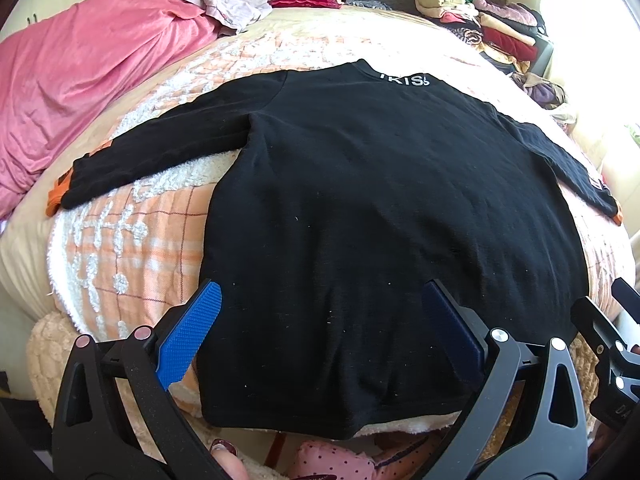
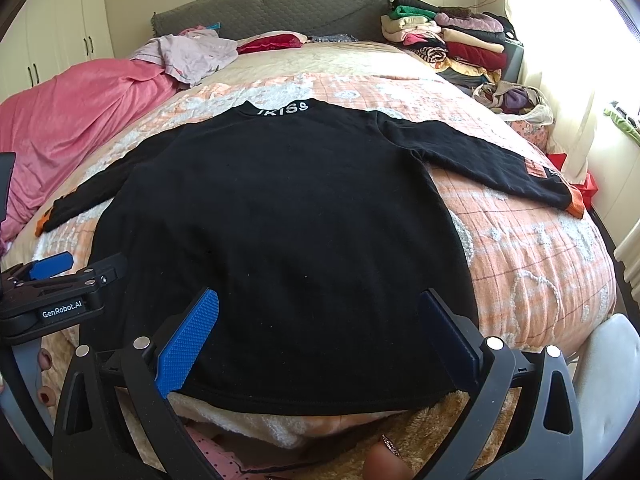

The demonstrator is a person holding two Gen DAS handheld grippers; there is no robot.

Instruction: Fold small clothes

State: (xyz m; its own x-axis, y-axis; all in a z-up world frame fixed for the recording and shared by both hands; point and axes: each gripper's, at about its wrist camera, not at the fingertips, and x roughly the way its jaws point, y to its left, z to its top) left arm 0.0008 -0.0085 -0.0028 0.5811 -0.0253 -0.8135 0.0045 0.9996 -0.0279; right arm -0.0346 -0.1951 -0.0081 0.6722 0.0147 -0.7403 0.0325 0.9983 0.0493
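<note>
A black long-sleeved top [image 1: 360, 208] with white lettering at the collar and orange cuffs lies flat on the bed, sleeves spread to both sides, hem towards me. It also shows in the right wrist view [image 2: 280, 240]. My left gripper [image 1: 320, 320] is open and empty above the hem's left part. My right gripper [image 2: 320, 328] is open and empty above the hem's right part. The left gripper shows at the left edge of the right wrist view [image 2: 60, 280], and the right gripper at the right edge of the left wrist view [image 1: 612, 332].
The top lies on an orange checked quilt [image 2: 540, 264]. A pink blanket [image 1: 80, 92] is heaped at the left. A pile of folded clothes [image 2: 452, 40] sits at the far right by the grey headboard [image 2: 280, 12]. A lilac garment [image 2: 188, 56] lies near the pillows.
</note>
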